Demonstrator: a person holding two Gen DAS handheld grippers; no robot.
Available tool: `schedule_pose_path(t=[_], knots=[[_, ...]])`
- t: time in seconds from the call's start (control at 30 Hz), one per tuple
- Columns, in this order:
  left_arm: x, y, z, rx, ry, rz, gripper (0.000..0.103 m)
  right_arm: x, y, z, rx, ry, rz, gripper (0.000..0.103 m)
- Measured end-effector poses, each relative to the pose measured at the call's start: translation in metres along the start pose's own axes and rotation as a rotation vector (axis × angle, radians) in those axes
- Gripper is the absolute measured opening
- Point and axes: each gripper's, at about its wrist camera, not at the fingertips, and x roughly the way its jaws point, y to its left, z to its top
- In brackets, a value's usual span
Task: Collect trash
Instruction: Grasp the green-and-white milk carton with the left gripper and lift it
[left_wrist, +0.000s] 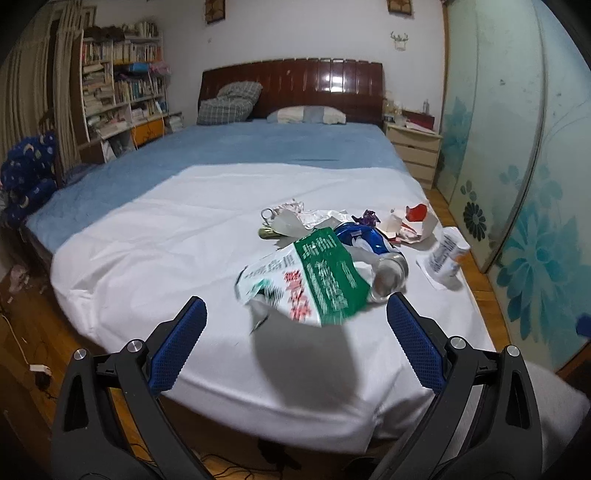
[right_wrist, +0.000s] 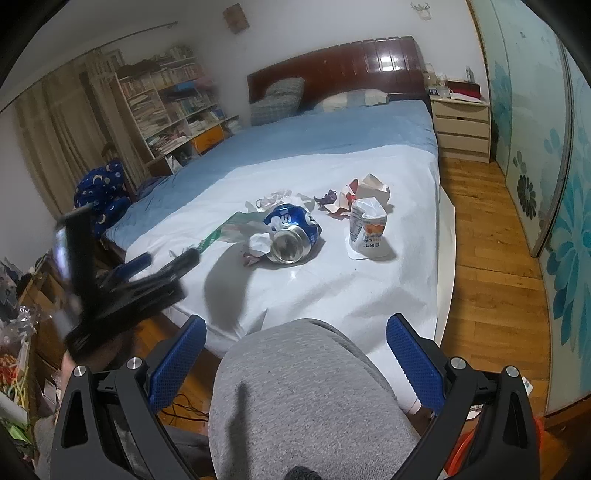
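Trash lies in a heap on the white sheet (left_wrist: 147, 236) at the foot of the bed. A green and white wrapper (left_wrist: 314, 280) is nearest my left gripper (left_wrist: 295, 321), blurred and seemingly in the air above its shadow. Behind it are a crushed blue can (left_wrist: 373, 251), a white yogurt cup (left_wrist: 445, 258), crumpled paper (left_wrist: 295, 214) and a red and white carton (left_wrist: 410, 218). My left gripper is open and empty, just short of the wrapper. My right gripper (right_wrist: 295, 339) is open and empty, held back over a grey-clad knee (right_wrist: 303, 398). The can (right_wrist: 291, 236) and cup (right_wrist: 367, 229) lie ahead of it.
The left gripper (right_wrist: 147, 273) shows blurred in the right wrist view, at the bed's left corner. A nightstand (right_wrist: 461, 125) and glass wardrobe doors (right_wrist: 546, 155) stand on the right over wooden floor (right_wrist: 491, 258). Bookshelves (left_wrist: 122, 88) are on the left. Pillows (left_wrist: 306, 114) lie by the headboard.
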Motion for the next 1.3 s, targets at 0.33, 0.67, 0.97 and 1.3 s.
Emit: schedule_pose_path(t=[0.33,0.67,0.97,1.3], knots=[[0.054,0.034,0.015,-0.263,0.085,-0.166,0.048,0.008,-0.009,0.005,0.042,0.012,0.003,0.097],[0.069,0.027,0.01,-0.324,0.135,-0.252,0.005,0.02,-0.017,0.015,0.077,0.027,0.016,0.097],[0.057,0.038,-0.005,-0.465,0.176,-0.346,0.016,0.019,-0.012,0.013,0.051,0.01,0.016,0.097],[0.063,0.032,-0.02,-0.585,0.206,-0.516,0.069,0.019,-0.012,0.01,0.046,0.003,0.019,0.097]])
